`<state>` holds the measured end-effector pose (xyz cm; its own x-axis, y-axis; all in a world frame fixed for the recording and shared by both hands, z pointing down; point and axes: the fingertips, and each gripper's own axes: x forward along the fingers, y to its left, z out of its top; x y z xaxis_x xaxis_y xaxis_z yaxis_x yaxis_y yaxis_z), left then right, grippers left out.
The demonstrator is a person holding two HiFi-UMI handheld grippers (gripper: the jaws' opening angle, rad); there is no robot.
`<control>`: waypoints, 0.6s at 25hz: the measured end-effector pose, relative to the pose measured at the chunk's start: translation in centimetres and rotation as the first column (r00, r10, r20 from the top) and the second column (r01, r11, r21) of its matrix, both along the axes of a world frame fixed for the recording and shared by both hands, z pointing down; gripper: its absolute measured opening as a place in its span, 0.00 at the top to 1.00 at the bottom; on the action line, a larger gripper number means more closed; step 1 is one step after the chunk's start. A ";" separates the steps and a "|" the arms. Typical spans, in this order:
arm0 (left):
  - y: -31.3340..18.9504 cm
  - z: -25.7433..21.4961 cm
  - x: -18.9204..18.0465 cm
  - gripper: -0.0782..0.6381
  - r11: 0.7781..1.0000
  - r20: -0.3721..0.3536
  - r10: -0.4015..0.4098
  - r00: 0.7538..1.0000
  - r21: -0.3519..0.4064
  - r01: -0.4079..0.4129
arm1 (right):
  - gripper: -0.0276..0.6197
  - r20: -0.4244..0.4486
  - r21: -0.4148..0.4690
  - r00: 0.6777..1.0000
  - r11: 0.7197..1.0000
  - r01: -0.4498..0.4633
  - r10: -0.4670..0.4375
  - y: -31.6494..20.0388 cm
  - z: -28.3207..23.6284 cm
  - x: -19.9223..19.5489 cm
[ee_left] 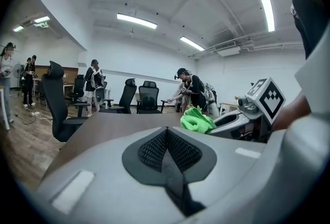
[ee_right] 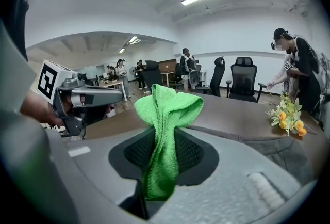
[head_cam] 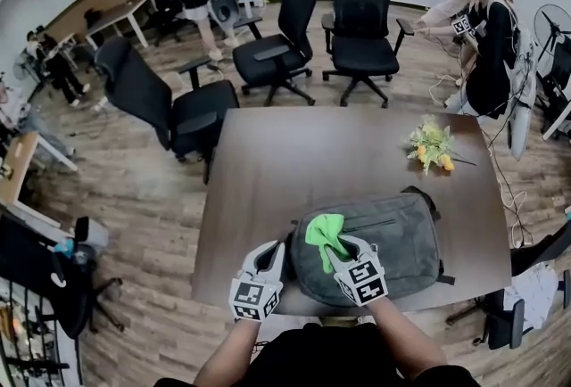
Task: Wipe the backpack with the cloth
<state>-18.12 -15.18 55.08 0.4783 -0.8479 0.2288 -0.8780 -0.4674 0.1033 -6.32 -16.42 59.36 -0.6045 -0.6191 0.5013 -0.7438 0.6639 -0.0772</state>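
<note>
**Green cloth poised over grey backpack, wipe yet to begin**

Green towelling, the cloth (ee_right: pixel 167 109), stands bunched upright, pinched between the closed jaws of the right gripper (head_cam: pixel 343 247), with most of its folds sticking out past the tips. The backpack (head_cam: pixel 393 238) lies flat at the near edge of a brown table (head_cam: pixel 294 153). The cloth sits over the backpack's near-left part, just short of the zip line across its top. No view settles whether the fabric touches the backpack or hangs just above it.

The left gripper (head_cam: pixel 272 253) sits just beside the backpack's left end, its jaws pressed together on nothing. A sprig of yellow flowers (head_cam: pixel 433 144) lies well beyond the backpack's far side, clear of any stroke.

The step in hand looks like the start of wiping. To do it well, the loose folds rather than the hard jaw tips should be tipped down onto the backpack. The strokes should then be long, overlapping passes toward its right end. The soft backpack may slide or ruck under the drag, so the idle gripper could brace its left end.
</note>
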 end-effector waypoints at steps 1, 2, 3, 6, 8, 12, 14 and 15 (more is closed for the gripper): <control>-0.1 0.3 -0.1 0.87 1.000 0.000 0.001 1.000 -0.007 -0.001 | 0.80 -0.008 -0.007 1.000 1.000 -0.005 0.005 -0.3 0.5 -0.2; -0.3 0.6 -0.2 0.87 1.000 0.000 0.002 1.000 -0.013 -0.002 | 0.80 -0.016 -0.016 1.000 1.000 -0.010 0.009 -0.6 1.1 -0.4; -0.4 0.9 -0.3 0.87 1.000 0.000 0.005 1.000 -0.018 -0.005 | 0.80 -0.025 -0.025 1.000 1.000 -0.014 0.013 -1.0 1.6 -0.6; -0.6 1.6 -0.4 0.87 0.999 0.006 0.019 1.000 -0.030 -0.019 | 0.80 -0.055 -0.048 0.998 0.998 -0.028 0.026 -2.2 3.1 -1.7; -0.6 2.0 -0.4 0.87 0.999 0.013 0.032 0.999 -0.033 -0.031 | 0.80 -0.072 -0.058 0.997 0.997 -0.041 0.037 -3.0 4.1 -2.3; -0.4 1.9 -0.7 0.87 0.999 0.004 0.035 0.999 -0.036 -0.035 | 0.80 -0.098 -0.086 0.995 0.995 -0.040 0.032 -3.8 6.2 -3.1; -0.2 1.9 -0.9 0.87 0.999 0.002 0.031 1.000 -0.040 -0.031 | 0.80 -0.101 -0.087 0.994 0.996 -0.037 0.028 -4.2 6.7 -3.6; -0.2 1.9 -1.0 0.87 0.999 0.002 0.028 1.000 -0.040 -0.028 | 0.80 -0.103 -0.086 0.994 0.996 -0.035 0.026 -4.4 6.8 -3.7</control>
<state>-19.10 -15.35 57.00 0.5008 -0.8244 0.2638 -0.8651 -0.4870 0.1205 -10.05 -20.78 66.13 -0.5286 -0.5878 0.6124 -0.7709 0.6344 -0.0565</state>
